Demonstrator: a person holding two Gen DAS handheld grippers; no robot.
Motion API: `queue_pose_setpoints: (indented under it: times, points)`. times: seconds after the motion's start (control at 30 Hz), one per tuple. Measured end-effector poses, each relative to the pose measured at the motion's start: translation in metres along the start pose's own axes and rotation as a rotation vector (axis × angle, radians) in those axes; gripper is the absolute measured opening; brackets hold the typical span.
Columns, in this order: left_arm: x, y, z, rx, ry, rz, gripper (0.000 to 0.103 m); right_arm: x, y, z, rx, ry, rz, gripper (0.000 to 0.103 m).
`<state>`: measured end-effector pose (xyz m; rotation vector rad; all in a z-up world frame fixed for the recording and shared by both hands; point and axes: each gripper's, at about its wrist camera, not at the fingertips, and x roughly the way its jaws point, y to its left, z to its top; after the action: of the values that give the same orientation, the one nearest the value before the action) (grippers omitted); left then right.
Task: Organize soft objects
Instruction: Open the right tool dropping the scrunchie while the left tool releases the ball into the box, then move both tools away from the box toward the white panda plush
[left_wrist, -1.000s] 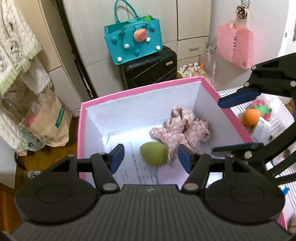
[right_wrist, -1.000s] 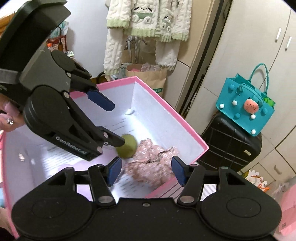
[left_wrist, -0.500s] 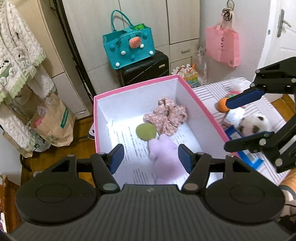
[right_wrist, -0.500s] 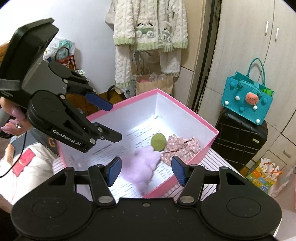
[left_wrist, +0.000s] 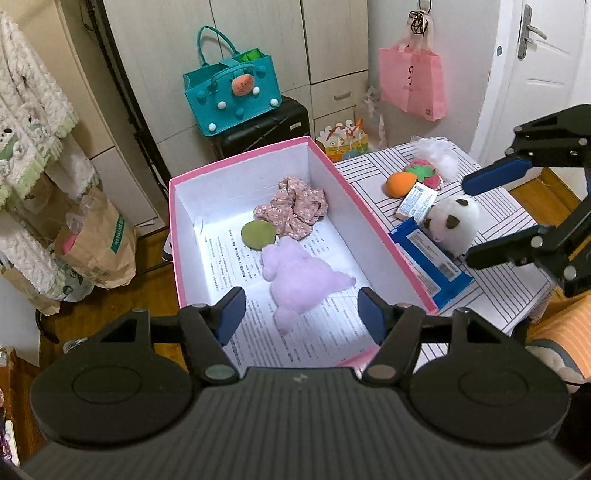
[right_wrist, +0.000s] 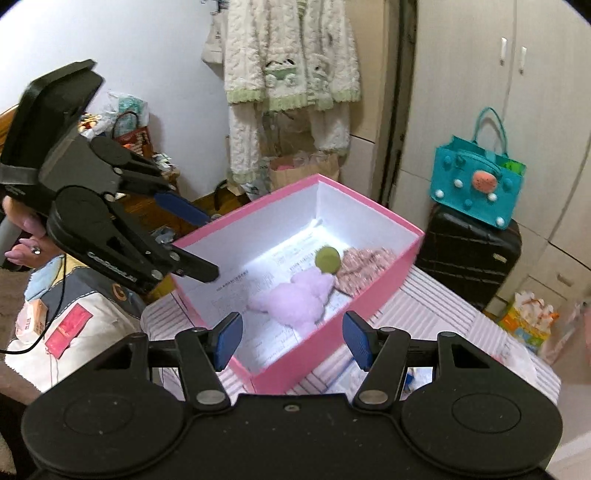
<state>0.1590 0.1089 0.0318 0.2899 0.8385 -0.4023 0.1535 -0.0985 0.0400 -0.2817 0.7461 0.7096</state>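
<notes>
Pink box (left_wrist: 369, 218) holding lilac plush (left_wrist: 299, 280), green puff at its 11 o'clock, both grippers (left (left_wrist: 301, 314), right (right_wrist: 291, 336)) spread, empty

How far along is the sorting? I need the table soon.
Done: scrunchie, green puff and purple plush lie in the pink box. In hand: nothing; both grippers open. Left: panda plush, orange puff, strawberry on the table.
</notes>
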Motion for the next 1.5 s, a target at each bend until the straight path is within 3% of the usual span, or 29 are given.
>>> queue_pose_setpoints:
  times: [0.5,0.9,1.33,1.5]
  points:
    - [-0.020,-0.051,-0.016,0.094,0.045,-0.071,0.071,-0.040,-0.004,-0.050,0.083,0.023,-0.046,0.066]
    - [-0.019,-0.099,-0.019,0.184,0.057,-0.140,0.072,-0.064,0.005,-0.095,0.070,0.005,-0.055,0.069]
    - [0.025,-0.149,-0.011,0.238,0.106,-0.238,0.072,-0.048,-0.039,-0.144,0.147,0.049,-0.056,0.069]
    - [0.045,-0.156,0.003,0.219,0.061,-0.264,0.072,-0.031,-0.057,-0.157,0.136,0.012,-0.079,0.069]
